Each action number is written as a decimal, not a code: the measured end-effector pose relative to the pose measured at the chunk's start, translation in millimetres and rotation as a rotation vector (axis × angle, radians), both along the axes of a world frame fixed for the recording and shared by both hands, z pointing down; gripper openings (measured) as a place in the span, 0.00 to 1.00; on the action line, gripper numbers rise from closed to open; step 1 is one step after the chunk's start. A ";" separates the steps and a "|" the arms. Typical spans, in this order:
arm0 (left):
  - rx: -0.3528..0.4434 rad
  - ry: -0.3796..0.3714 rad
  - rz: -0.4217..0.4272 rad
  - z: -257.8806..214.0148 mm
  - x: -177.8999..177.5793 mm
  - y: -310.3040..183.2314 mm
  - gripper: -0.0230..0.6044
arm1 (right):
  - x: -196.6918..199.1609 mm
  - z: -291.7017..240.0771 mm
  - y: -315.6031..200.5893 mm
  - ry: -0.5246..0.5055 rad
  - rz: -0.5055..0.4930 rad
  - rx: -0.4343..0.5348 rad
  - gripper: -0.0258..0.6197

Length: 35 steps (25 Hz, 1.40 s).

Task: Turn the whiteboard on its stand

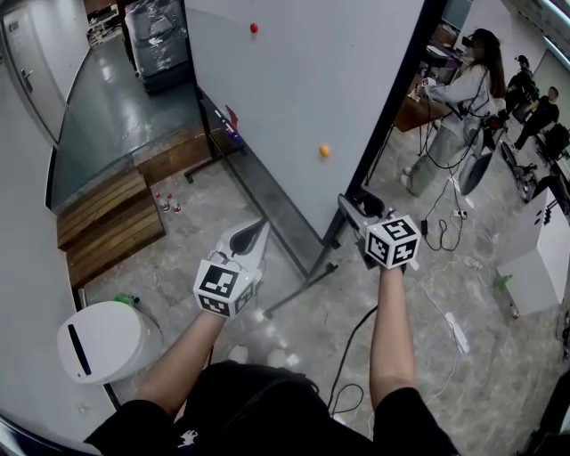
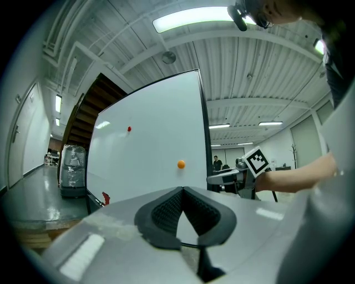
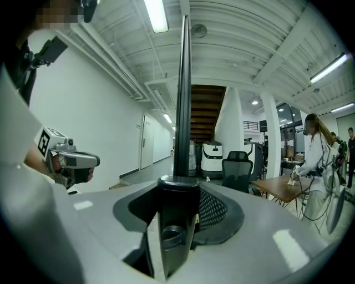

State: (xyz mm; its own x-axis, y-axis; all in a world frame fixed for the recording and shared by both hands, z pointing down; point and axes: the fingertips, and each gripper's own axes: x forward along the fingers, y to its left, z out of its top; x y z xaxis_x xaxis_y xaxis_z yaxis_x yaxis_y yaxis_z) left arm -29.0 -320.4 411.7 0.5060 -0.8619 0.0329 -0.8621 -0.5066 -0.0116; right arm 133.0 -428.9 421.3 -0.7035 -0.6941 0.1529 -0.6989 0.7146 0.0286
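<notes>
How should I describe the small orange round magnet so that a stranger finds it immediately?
Find the large white whiteboard framed in black. Two small round magnets sit on its face: the orange round magnet is the lower one, nearer the black edge post clamped by the right gripper. The red round magnet sits higher, farther from that post.

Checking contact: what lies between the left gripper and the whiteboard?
Nothing: the left gripper view shows only air between the left gripper and the whiteboard.
</notes>
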 end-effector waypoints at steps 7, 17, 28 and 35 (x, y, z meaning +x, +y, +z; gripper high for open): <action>0.003 -0.002 0.014 -1.4 9.1 3.0 0.04 | 17.0 2.2 17.2 0.005 -0.002 -0.010 0.34; 0.005 0.000 0.034 -7.2 13.7 14.8 0.04 | 38.3 -2.8 36.1 0.018 0.008 -0.028 0.34; 0.006 0.007 0.022 -3.3 -18.9 7.5 0.04 | 40.9 1.3 46.5 0.040 -0.013 -0.045 0.34; 0.004 0.007 0.040 -5.0 -27.7 1.6 0.04 | 40.6 -1.2 52.2 0.036 -0.006 -0.048 0.34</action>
